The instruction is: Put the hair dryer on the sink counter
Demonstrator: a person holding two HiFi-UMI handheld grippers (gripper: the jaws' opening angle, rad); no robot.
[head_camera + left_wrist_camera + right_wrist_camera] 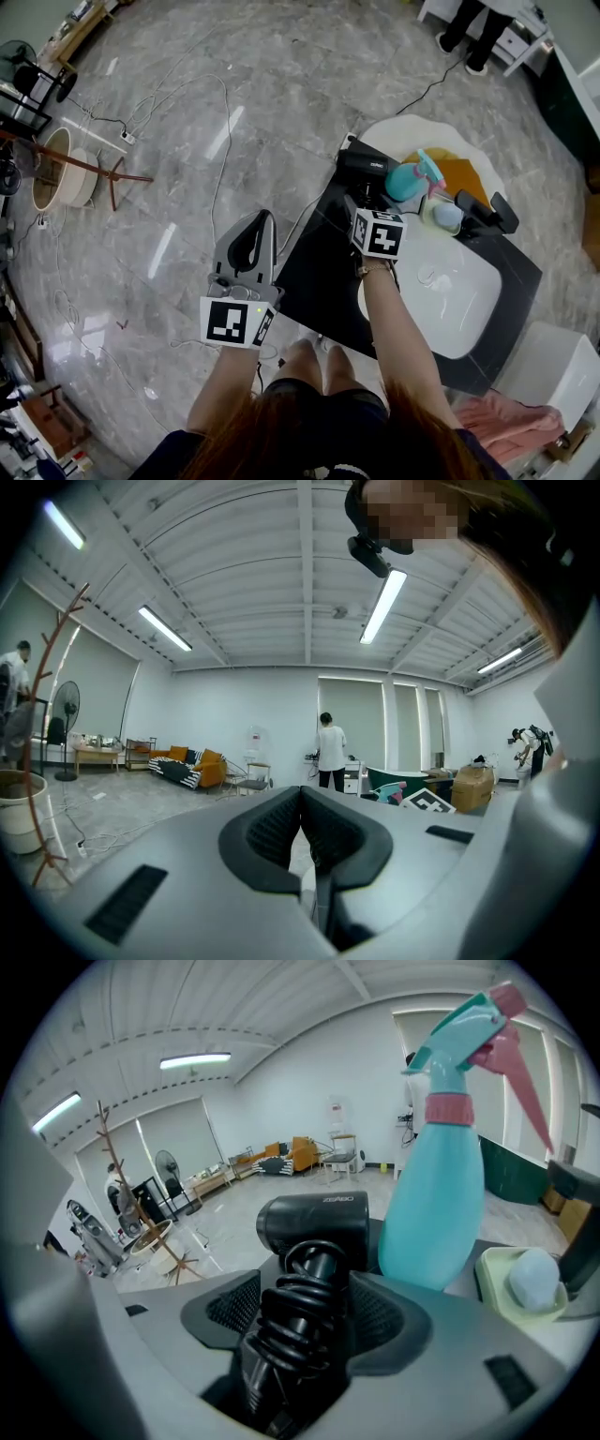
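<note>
The black hair dryer (364,166) (319,1222), its coiled cord wound round the handle, is at the far left corner of the black sink counter (323,272). My right gripper (362,194) (314,1283) is shut on that handle, jaws pressed to either side of the cord. The dryer's head sits just left of a teal spray bottle (409,178) (441,1185); whether it rests on the counter I cannot tell. My left gripper (262,217) (301,795) hangs over the floor left of the counter, shut with nothing between its pads.
The white basin (450,291) fills the counter's middle. Behind it stand a soap dish (444,215) (525,1283) and a black faucet (486,214). Cables (220,141) trail on the marble floor. A coat stand (89,167) is at left, a pink cloth (511,422) at lower right.
</note>
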